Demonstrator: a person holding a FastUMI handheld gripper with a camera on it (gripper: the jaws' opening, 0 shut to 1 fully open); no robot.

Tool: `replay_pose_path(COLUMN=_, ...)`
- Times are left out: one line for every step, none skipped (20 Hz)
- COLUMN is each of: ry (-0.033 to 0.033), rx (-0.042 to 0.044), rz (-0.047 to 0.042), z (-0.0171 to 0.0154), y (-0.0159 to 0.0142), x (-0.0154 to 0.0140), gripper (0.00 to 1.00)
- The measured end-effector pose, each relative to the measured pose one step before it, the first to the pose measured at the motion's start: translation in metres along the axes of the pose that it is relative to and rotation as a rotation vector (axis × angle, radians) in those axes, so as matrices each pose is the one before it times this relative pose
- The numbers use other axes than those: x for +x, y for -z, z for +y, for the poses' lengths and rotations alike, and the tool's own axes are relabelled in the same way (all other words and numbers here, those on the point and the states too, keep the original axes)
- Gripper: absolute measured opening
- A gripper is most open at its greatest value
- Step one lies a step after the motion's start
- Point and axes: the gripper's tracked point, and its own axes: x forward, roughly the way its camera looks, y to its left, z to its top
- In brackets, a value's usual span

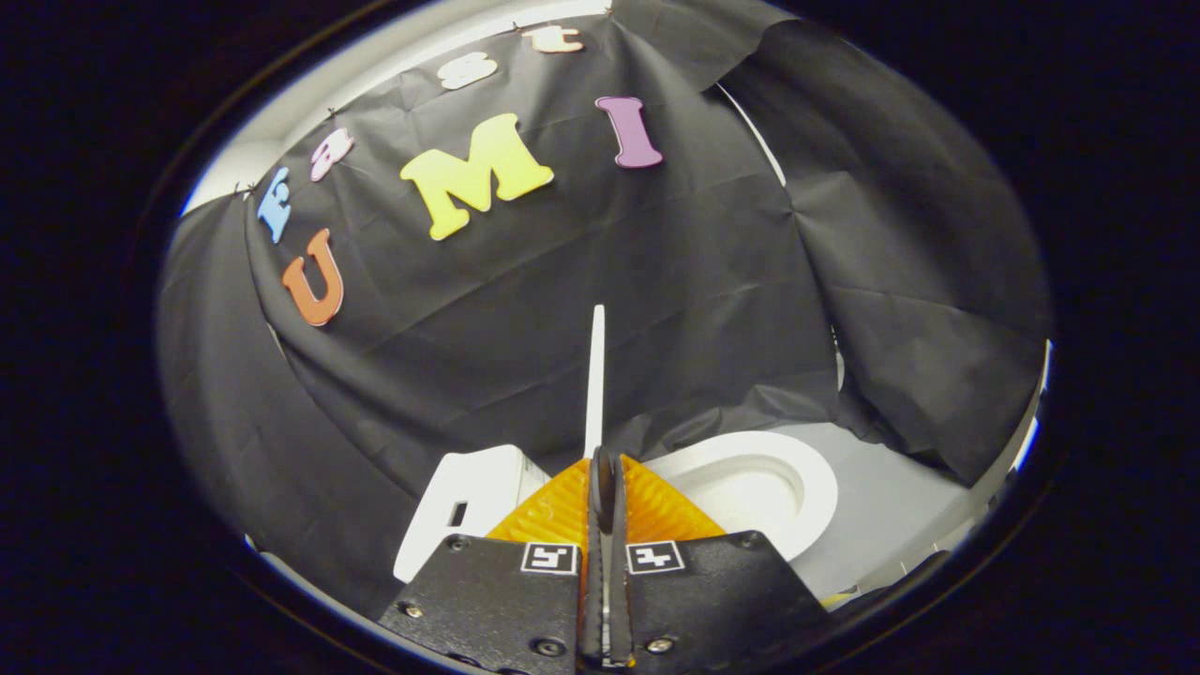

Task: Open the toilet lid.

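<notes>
Item: gripper (605,461). We are seeing its orange fingers (553,511) pressed together on the thin edge of the toilet lid (594,375), both pads bearing on it.

Item: toilet lid. It is standing edge-on and nearly upright, rising from between the fingers toward the far wall, with the seat (750,483) lying to the right and the tank (469,502) to the left.

Handling: we are judging the lid a light, stiff, smooth plastic panel, likely slippery, best held at its free rim.
</notes>
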Motion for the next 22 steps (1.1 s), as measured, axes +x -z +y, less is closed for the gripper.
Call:
replay_pose_path(ry=-0.00237, rx=-0.01091, rz=-0.00291, z=0.00547, y=0.00032, x=0.00065, gripper=0.06)
replay_pose_path(ry=-0.00061, rx=-0.01282, rz=-0.00236, z=0.00576, y=0.00041, x=0.00011, gripper=0.06)
replay_pose_path(ry=-0.00134, rx=-0.00993, rz=-0.00231, z=0.00516, y=-0.00026, x=0.00053, gripper=0.06)
replay_pose_path(ry=-0.00308, rx=-0.0054, rz=-0.0017, z=0.00545, y=0.00112, x=-0.0007, gripper=0.06)
replay_pose_path(ry=-0.00203, rx=-0.00218, rz=-0.00195, z=0.00507, y=0.00021, x=0.00085, gripper=0.06)
replay_pose_path(ry=-0.00324, rx=-0.00902, rz=-0.00404, z=0.00681, y=0.00064, x=-0.00024, gripper=0.06)
replay_pose_path(ry=-0.00008, rx=-0.01188, rz=-0.00217, z=0.0047, y=0.00077, x=-0.00006, gripper=0.06)
replay_pose_path(ry=0.00024, rx=-0.01185, rz=-0.0046, z=0.00468, y=0.001, x=0.00013, gripper=0.06)
replay_pose_path(ry=-0.00061, rx=-0.01526, rz=-0.0041, z=0.00502, y=0.00019, x=-0.00013, gripper=0.06)
replay_pose_path(ry=-0.00275, rx=-0.01463, rz=-0.00392, z=0.00644, y=0.00126, x=0.00024, gripper=0.06)
replay_pose_path(ry=-0.00412, rx=-0.01234, rz=-0.00293, z=0.00572, y=-0.00032, x=0.00039, gripper=0.06)
replay_pose_path(ry=-0.00481, rx=-0.00516, rz=-0.00258, z=0.00557, y=0.00124, x=-0.0006, gripper=0.06)
replay_pose_path(ry=-0.00492, rx=-0.00767, rz=-0.00288, z=0.00618, y=-0.00003, x=0.0004, gripper=0.06)
replay_pose_path(ry=-0.00192, rx=-0.00772, rz=-0.00125, z=0.00453, y=0.00214, x=-0.00012, gripper=0.06)
replay_pose_path(ry=-0.00261, rx=-0.00627, rz=-0.00092, z=0.00462, y=0.00003, x=0.00055, gripper=0.06)
replay_pose_path(ry=-0.00538, rx=-0.01006, rz=-0.00021, z=0.00646, y=0.00108, x=0.0004, gripper=0.06)
replay_pose_path(ry=-0.00516, rx=-0.00691, rz=0.00029, z=0.00575, y=0.00095, x=-0.00002, gripper=0.06)
replay_pose_path(ry=-0.00395, rx=-0.00756, rz=-0.00038, z=0.00556, y=0.00093, x=0.00049, gripper=0.06)
replay_pose_path(ry=-0.00308, rx=-0.00993, rz=-0.00196, z=0.00503, y=0.00028, x=0.00098, gripper=0.06)
replay_pose_path(ry=-0.00076, rx=-0.01104, rz=-0.00384, z=0.00566, y=0.00094, x=0.00039, gripper=0.06)
replay_pose_path(ry=-0.00184, rx=-0.01215, rz=-0.00194, z=0.00493, y=0.00111, x=0.0002, gripper=0.06)
replay_pose_path(ry=-0.00344, rx=-0.01246, rz=-0.002, z=0.00543, y=0.00159, x=0.00049, gripper=0.06)
